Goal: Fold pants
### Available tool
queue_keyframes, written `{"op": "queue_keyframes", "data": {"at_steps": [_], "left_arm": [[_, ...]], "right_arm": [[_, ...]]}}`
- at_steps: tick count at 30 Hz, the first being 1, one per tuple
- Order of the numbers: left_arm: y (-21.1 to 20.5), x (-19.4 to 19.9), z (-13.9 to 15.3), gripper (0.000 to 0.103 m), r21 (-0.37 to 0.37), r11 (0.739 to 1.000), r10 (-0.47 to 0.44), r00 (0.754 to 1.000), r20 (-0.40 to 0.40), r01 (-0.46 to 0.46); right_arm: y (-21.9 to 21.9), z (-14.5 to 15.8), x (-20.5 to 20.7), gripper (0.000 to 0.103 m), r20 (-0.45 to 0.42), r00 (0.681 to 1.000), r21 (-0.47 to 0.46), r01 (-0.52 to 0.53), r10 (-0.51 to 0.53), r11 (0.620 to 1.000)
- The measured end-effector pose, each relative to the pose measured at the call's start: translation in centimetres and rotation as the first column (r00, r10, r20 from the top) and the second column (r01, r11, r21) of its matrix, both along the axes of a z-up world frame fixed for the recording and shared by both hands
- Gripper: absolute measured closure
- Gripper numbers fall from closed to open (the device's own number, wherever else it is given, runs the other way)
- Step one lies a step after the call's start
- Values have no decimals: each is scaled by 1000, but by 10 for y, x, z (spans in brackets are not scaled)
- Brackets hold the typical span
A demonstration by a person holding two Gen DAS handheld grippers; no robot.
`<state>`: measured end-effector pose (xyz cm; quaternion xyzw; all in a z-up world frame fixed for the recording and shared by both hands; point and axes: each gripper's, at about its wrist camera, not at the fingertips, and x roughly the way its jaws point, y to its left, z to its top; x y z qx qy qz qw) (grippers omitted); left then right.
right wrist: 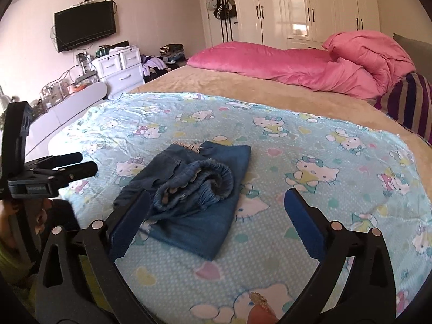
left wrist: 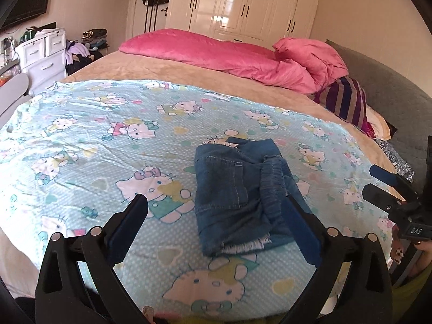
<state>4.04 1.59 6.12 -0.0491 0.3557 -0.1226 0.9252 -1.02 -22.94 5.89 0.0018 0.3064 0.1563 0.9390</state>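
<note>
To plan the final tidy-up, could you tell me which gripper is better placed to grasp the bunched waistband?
Probably right: the bunched waistband lies centred in the open right gripper, but off beside one finger of the left gripper.

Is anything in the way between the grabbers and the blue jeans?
Nothing visible is. The folded blue denim pants lie alone on the light blue cartoon-cat sheet. The open left gripper and open right gripper sit right beside them.

Black left gripper (left wrist: 214, 208) and right gripper (right wrist: 216, 202) frames (silver rivets), blue-padded jaws, painted fingernails.
</note>
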Motion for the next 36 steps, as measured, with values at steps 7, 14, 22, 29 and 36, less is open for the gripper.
{"op": "queue_keyframes", "data": {"at_steps": [7, 14, 22, 29, 36], "left_arm": [[1, -30, -3, 4, 29, 999, -13, 1000, -26, 14], [-5, -50, -19, 4, 57, 998, -24, 998, -65, 28], [-7, -51, -41, 4, 67, 998, -6, 992, -127, 15], [-7, -49, -48, 4, 71, 997, 12, 988, -151, -1], [-10, -51, -47, 4, 85, 996, 11, 990, -144, 1]], "right_arm": [[7, 2, -20, 9, 2, 1000, -28, 3, -3, 1000], [14, -13, -35, 9, -37, 999, -30, 2, -3, 1000], [22, -39, -41, 9, -110, 993, -83, 35, -44, 996], [21, -51, -37, 9, -147, 986, -81, 62, -73, 995], [23, -50, -38, 9, -145, 988, -72, 48, -58, 996]]}}
